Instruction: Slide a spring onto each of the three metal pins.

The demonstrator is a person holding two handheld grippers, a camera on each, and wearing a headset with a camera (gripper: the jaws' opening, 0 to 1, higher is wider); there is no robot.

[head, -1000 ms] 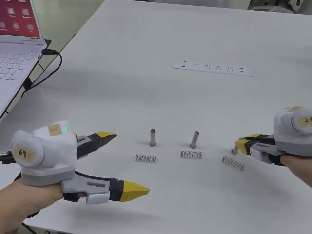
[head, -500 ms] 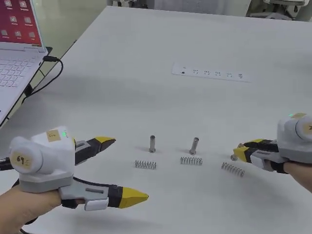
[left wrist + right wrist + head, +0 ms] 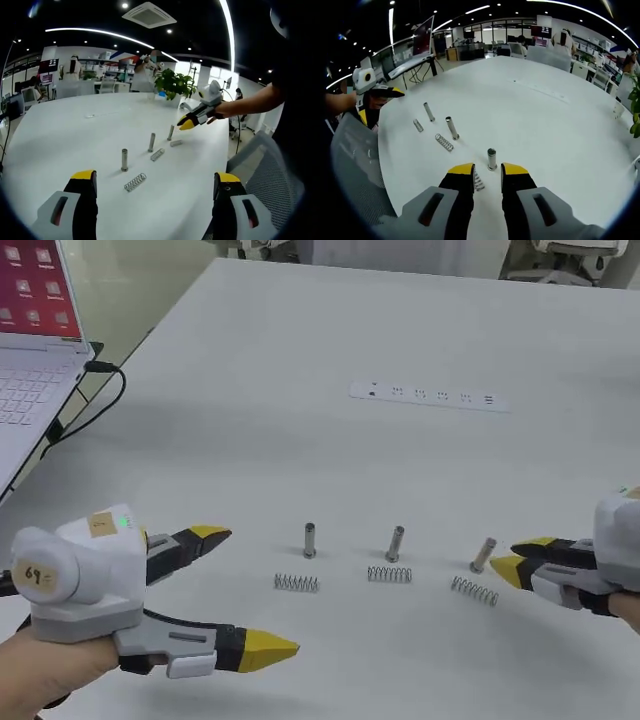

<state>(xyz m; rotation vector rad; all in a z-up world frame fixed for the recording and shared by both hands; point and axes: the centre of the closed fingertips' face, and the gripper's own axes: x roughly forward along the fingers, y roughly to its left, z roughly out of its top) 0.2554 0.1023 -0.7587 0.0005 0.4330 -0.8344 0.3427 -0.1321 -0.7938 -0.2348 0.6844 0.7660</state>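
Three short metal pins stand upright in a row on the white table: left pin (image 3: 309,539), middle pin (image 3: 396,543), right pin (image 3: 484,554). A spring lies flat in front of each: left spring (image 3: 297,583), middle spring (image 3: 389,574), right spring (image 3: 474,590). My left gripper (image 3: 240,590) hovers at the lower left, wide open and empty, facing the left spring (image 3: 135,182) and left pin (image 3: 124,159). My right gripper (image 3: 515,558) is just right of the right pin, jaws a little apart and empty. In its own view the right gripper (image 3: 488,170) has that pin (image 3: 492,159) just ahead and the spring (image 3: 478,180) by the left jaw.
An open laptop (image 3: 30,330) sits at the table's far left edge, with a black cable (image 3: 90,390) trailing from it. A white power strip (image 3: 430,396) lies further back behind the pins. The table's left edge runs diagonally near the laptop.
The right gripper has drawn back to the right, away from the right pin, which now stands free. The left gripper has barely moved. The head camera has shifted a little.
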